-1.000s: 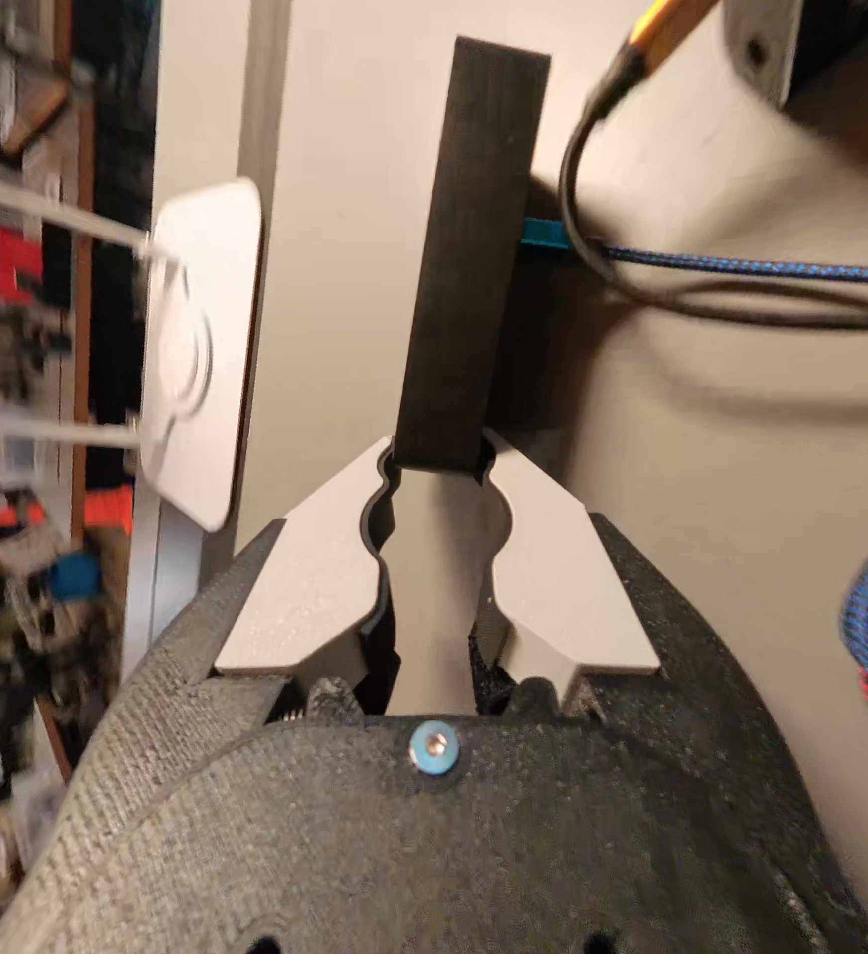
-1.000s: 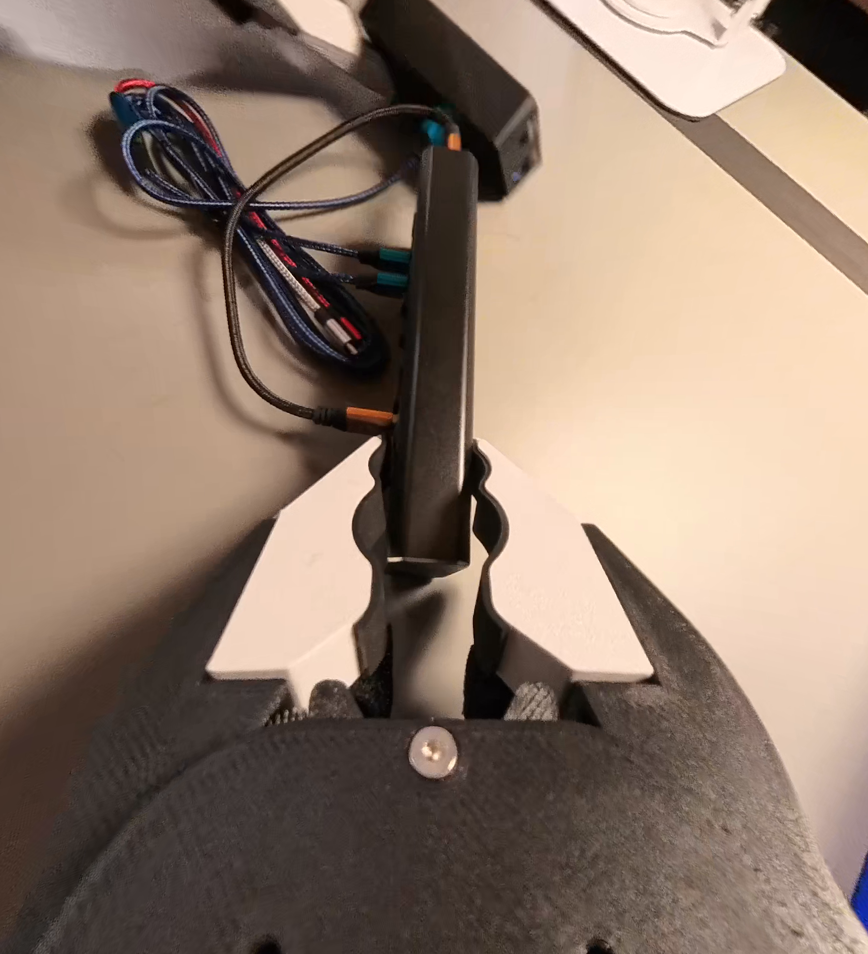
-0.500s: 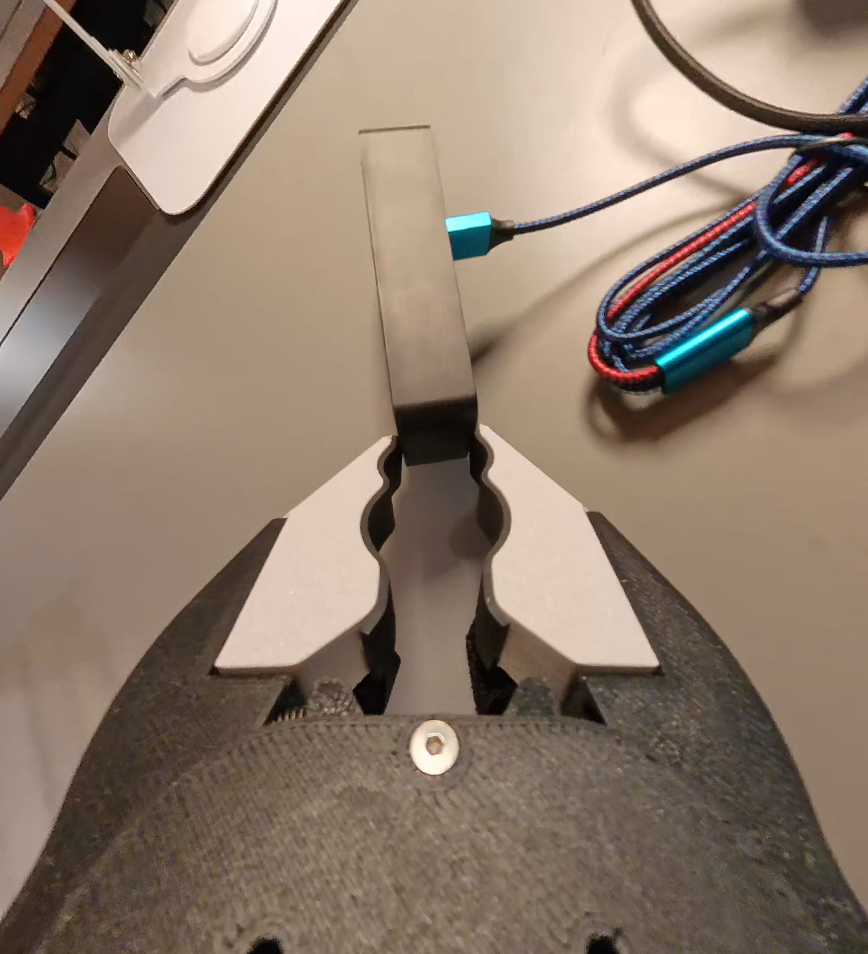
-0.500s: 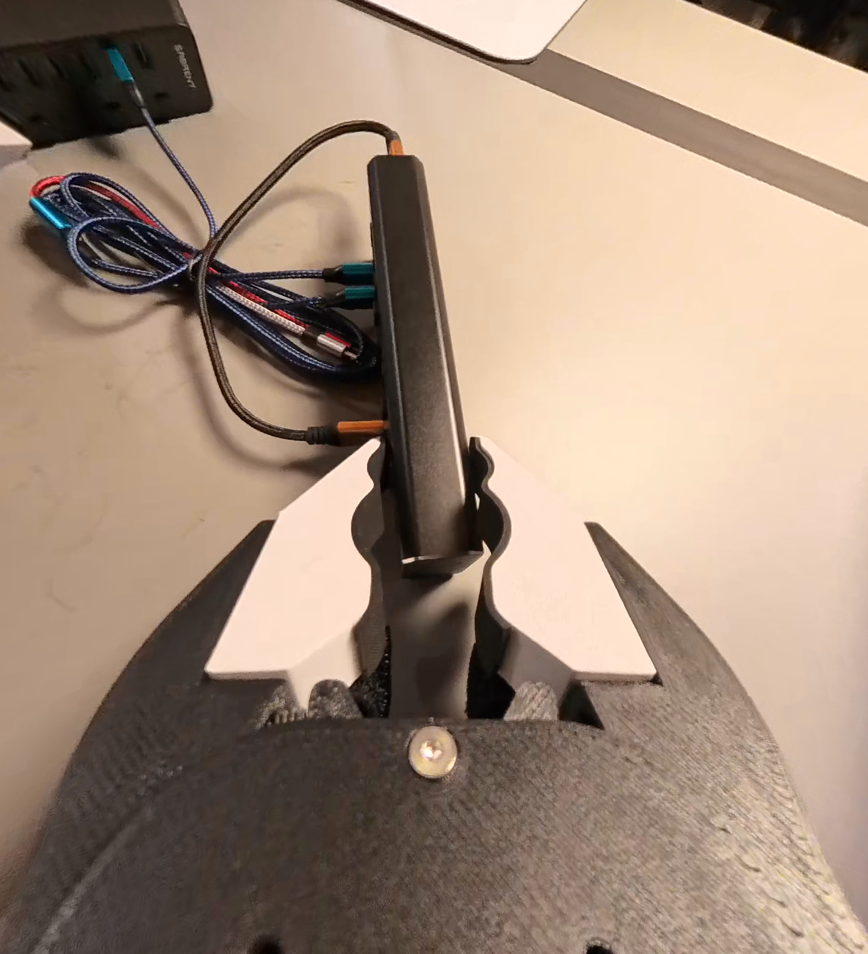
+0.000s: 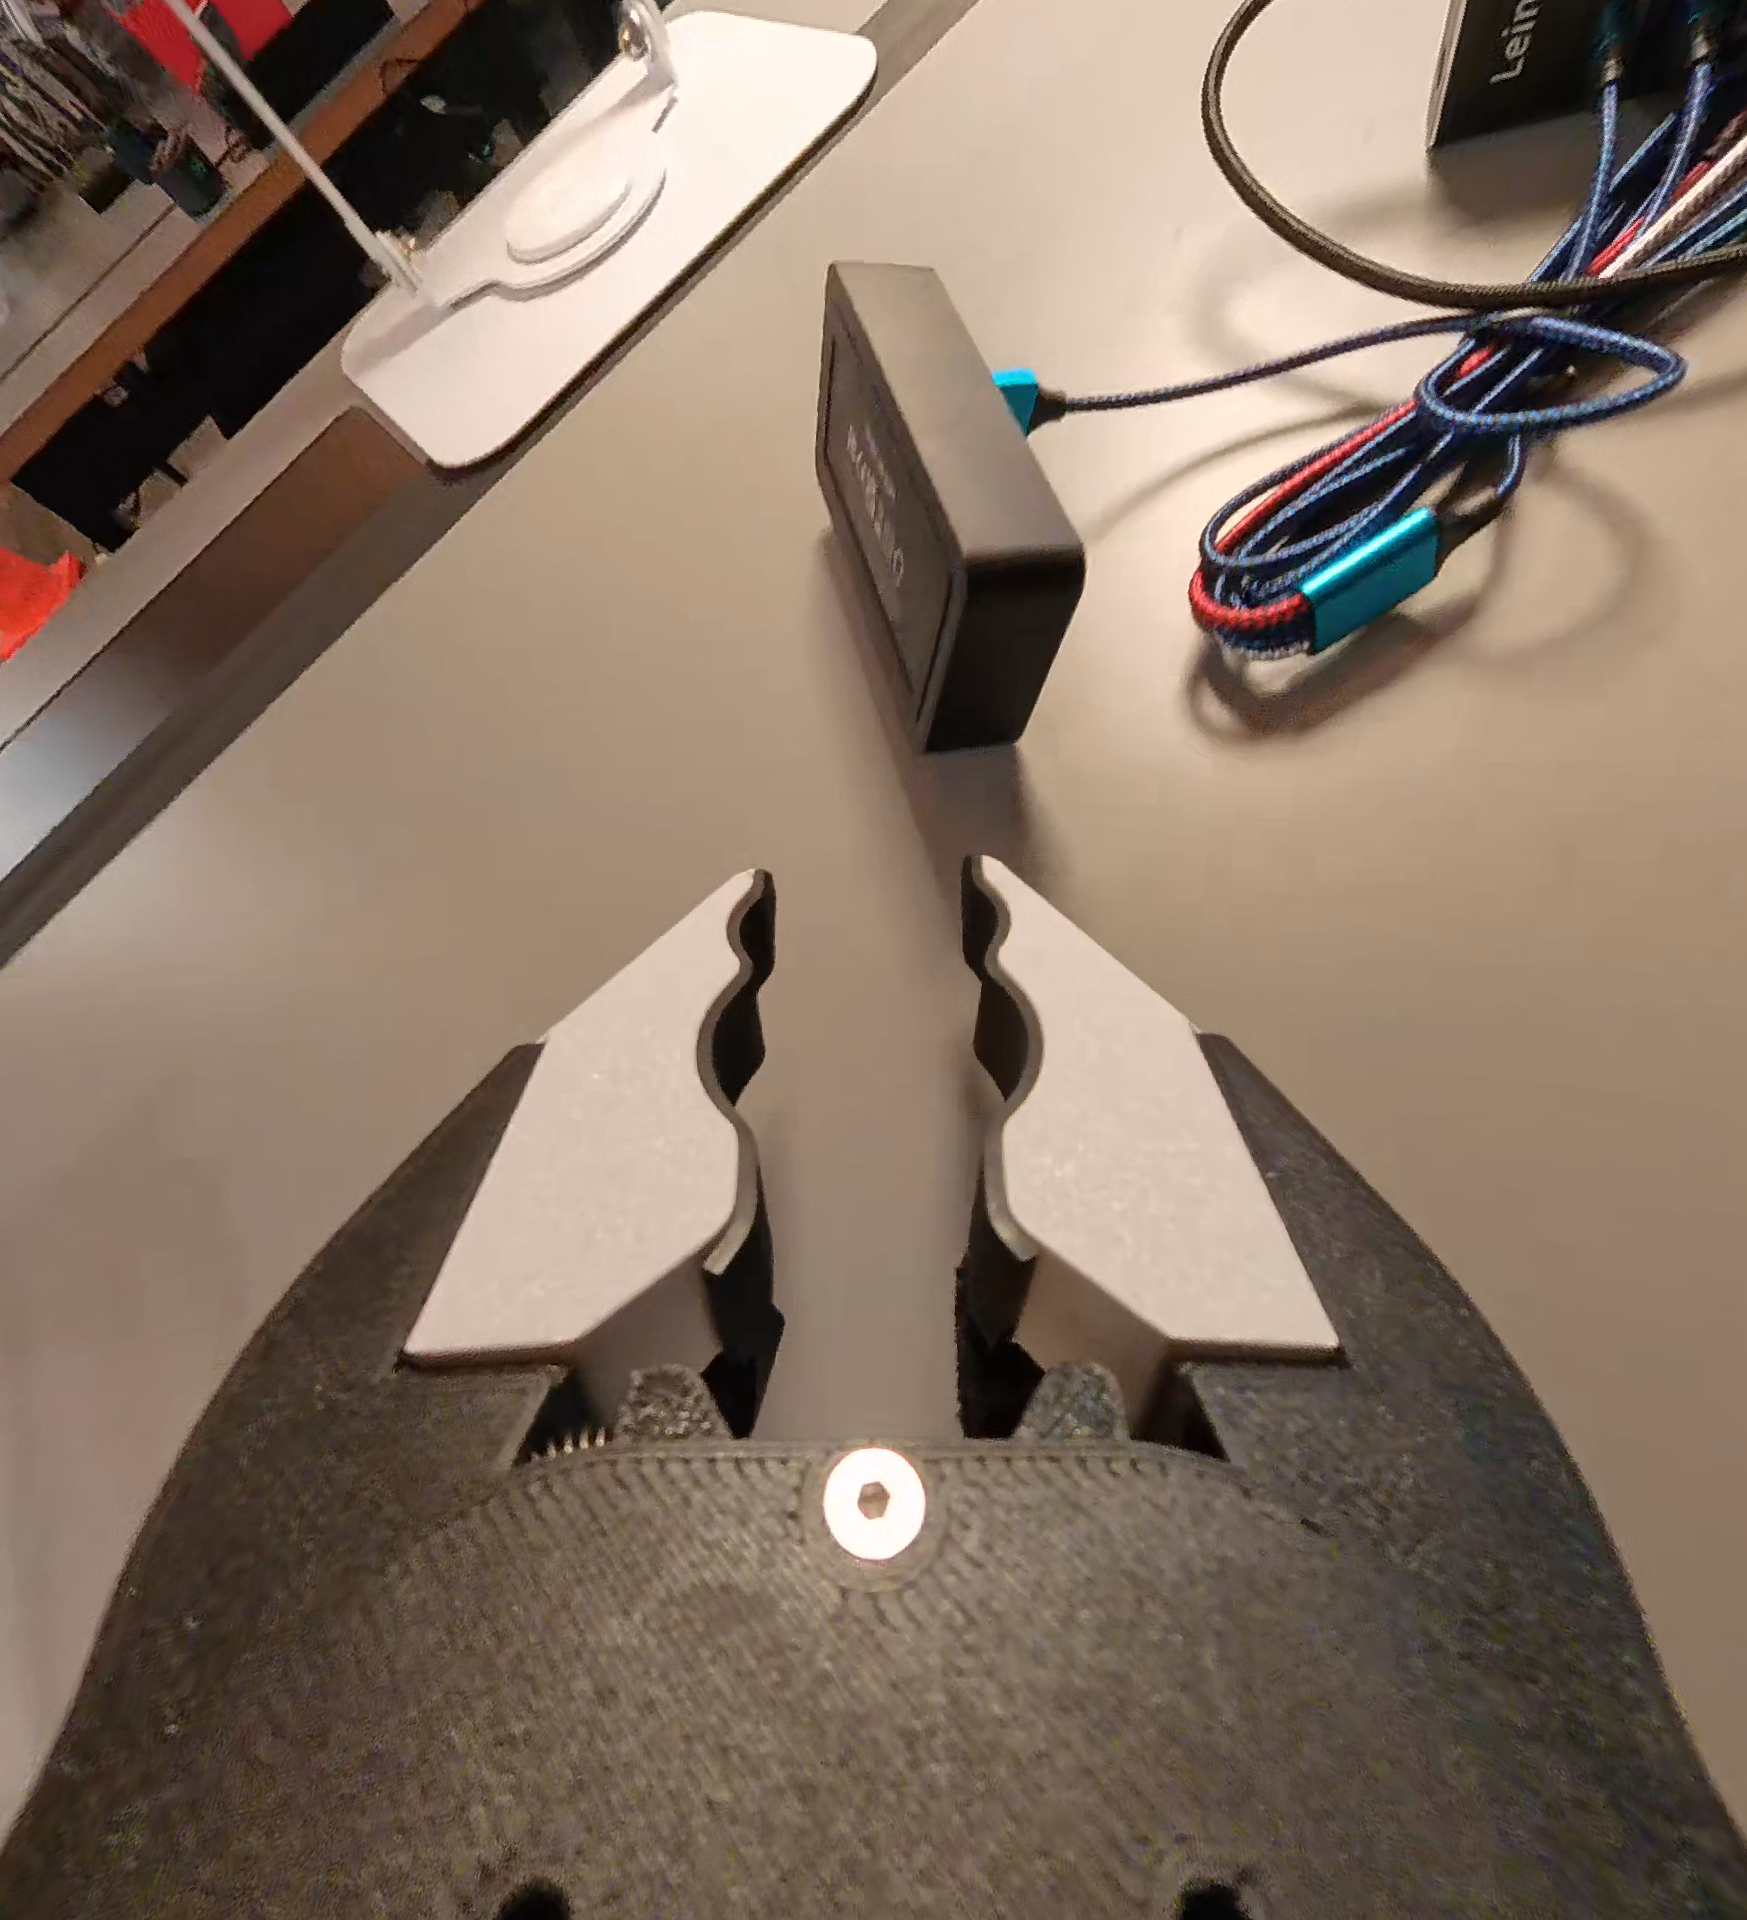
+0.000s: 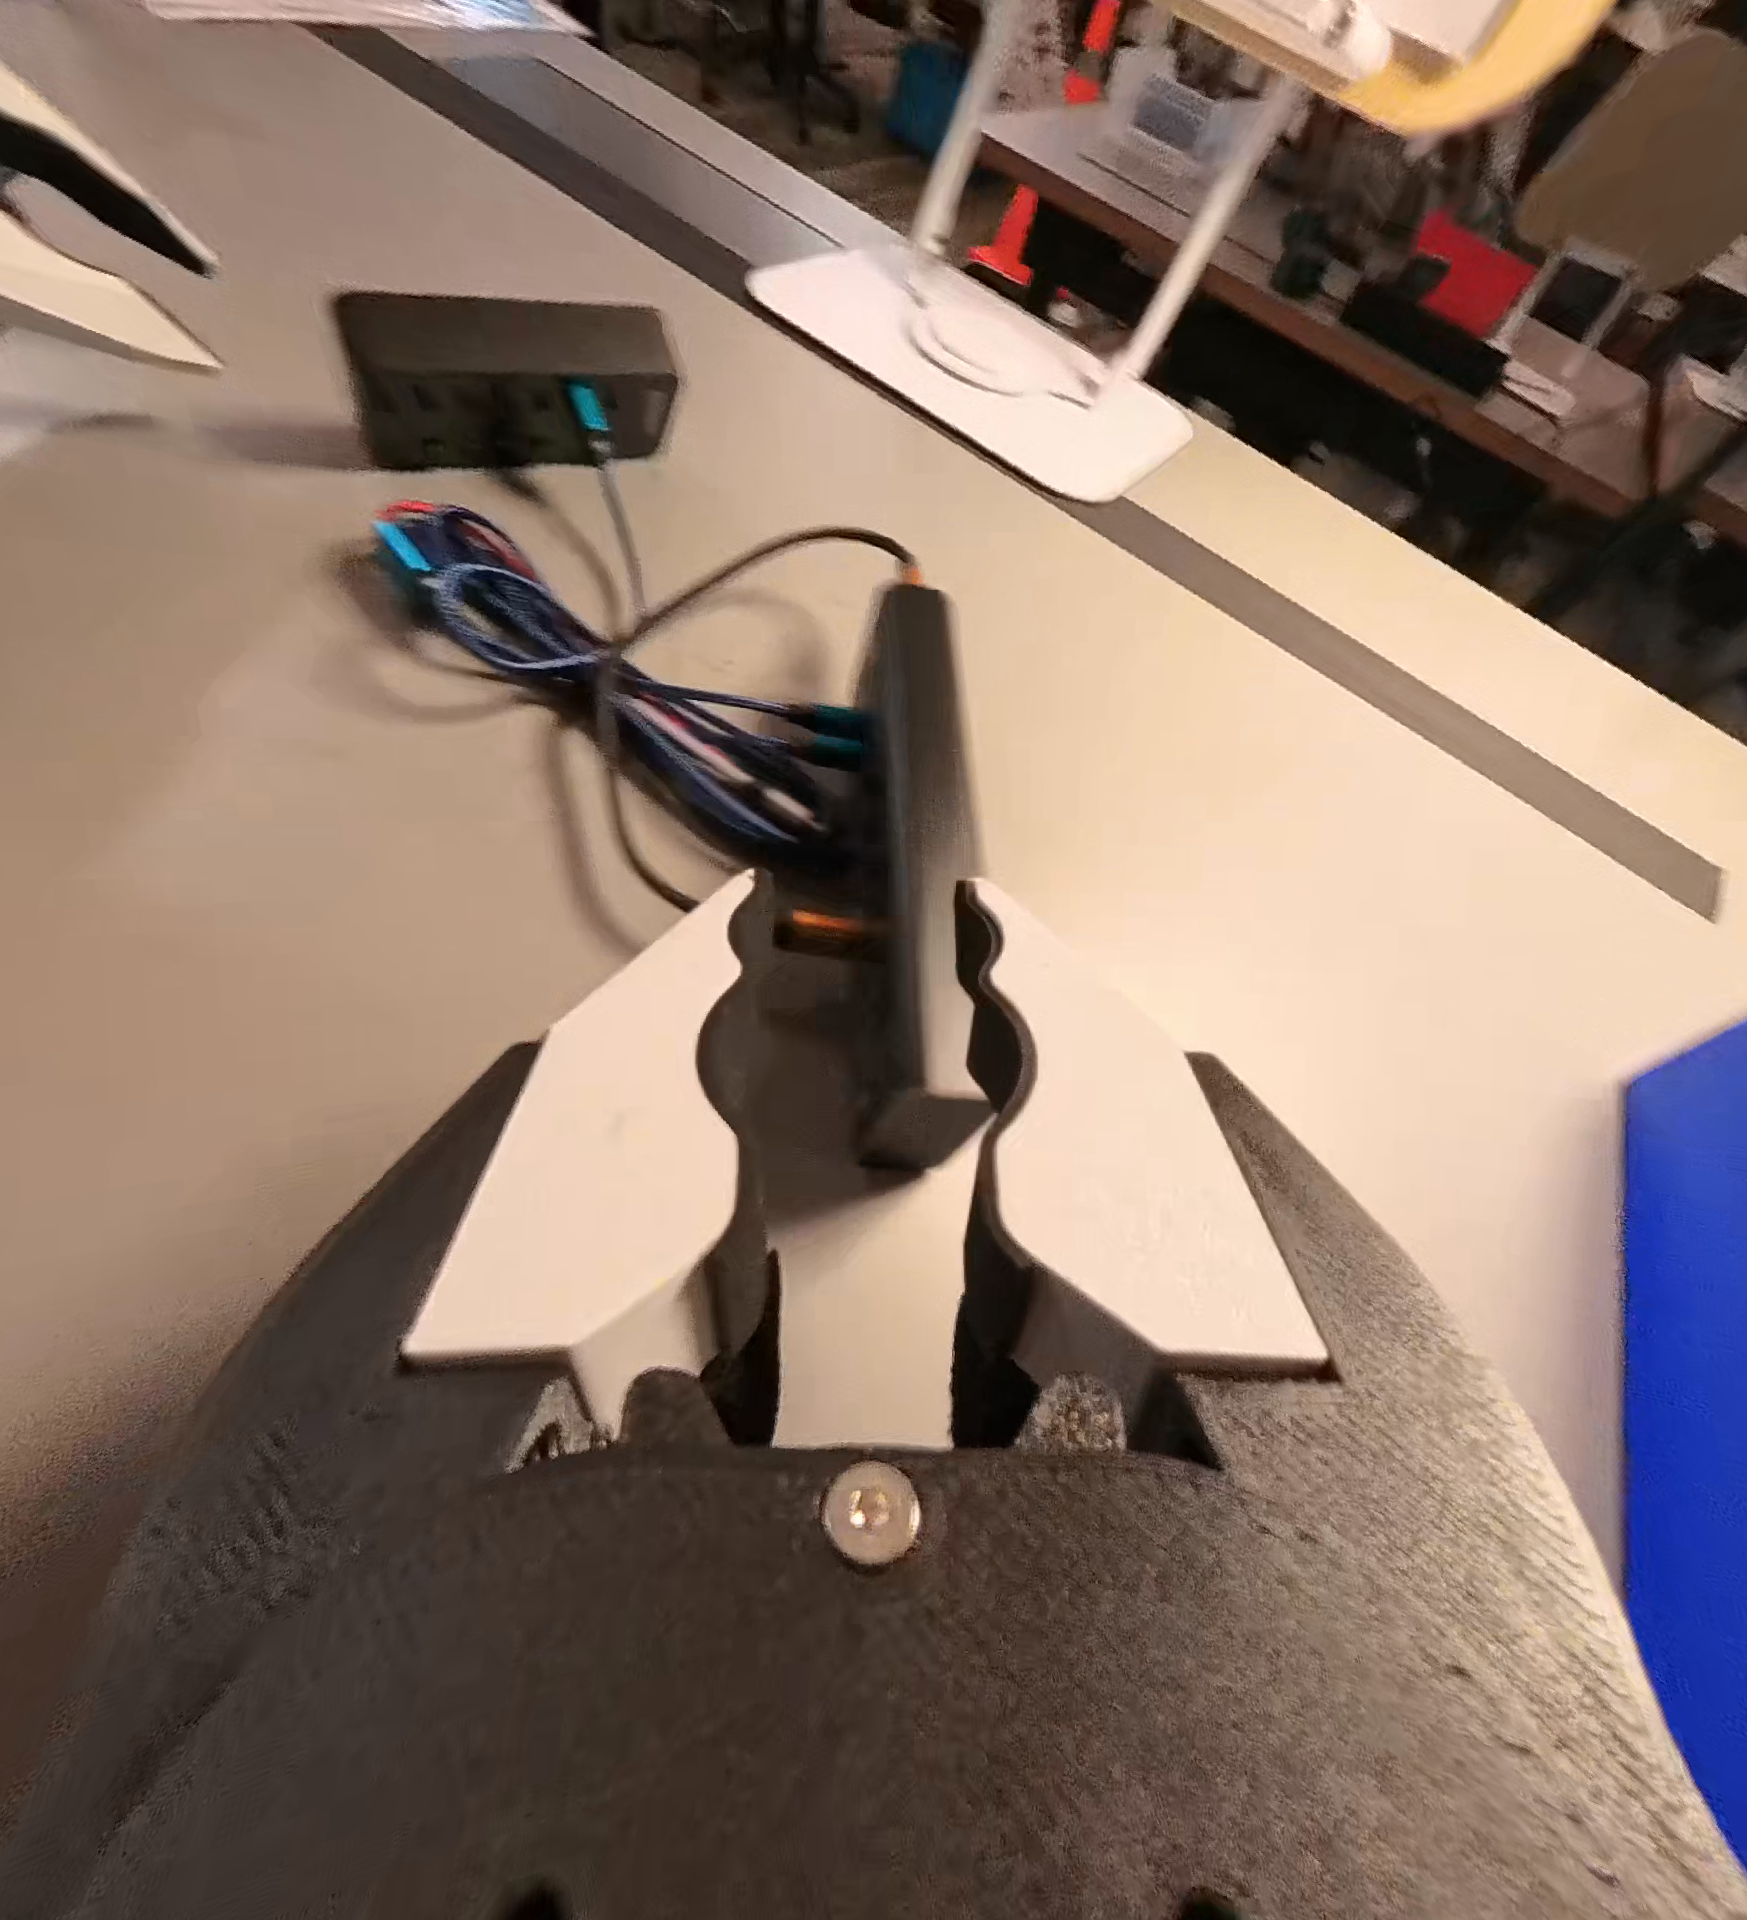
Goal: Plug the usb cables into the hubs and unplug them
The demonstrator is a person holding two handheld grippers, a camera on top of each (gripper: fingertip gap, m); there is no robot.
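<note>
My left gripper [image 5: 867, 894] is open and empty, a short way back from a black block-shaped hub [image 5: 942, 499] that lies on the beige table [image 5: 433, 831]. One teal plug [image 5: 1016, 395] sits in the hub's right side. My right gripper [image 6: 858, 894] is open around the near end of a slim black hub [image 6: 916, 831], which leans on the right finger. Two teal plugs [image 6: 838, 732] and an orange plug [image 6: 817, 925] sit in its left side. The block hub [image 6: 505, 374] also shows far left in the right wrist view.
A bundle of blue and red braided cables [image 5: 1471, 468] with a loose teal plug [image 5: 1368, 582] lies right of the block hub. A white stand base [image 5: 620, 208] sits at the table's far edge. A blue object [image 6: 1731, 1351] is at the right. Some 30 cm of space lies between my two pairs of fingers. The right tips stand about 4 cm off the slim black hub [image 6: 916, 831]. The right gripper is farther from the teal plug [image 5: 1016, 395], some 25 cm, than the left, some 11 cm. Seen from the right wrist view [image 6: 576, 410] as well.
My left gripper has let go of the block hub and drawn back; the hub now lies on the table. My right gripper's jaws have opened off the slim hub.
</note>
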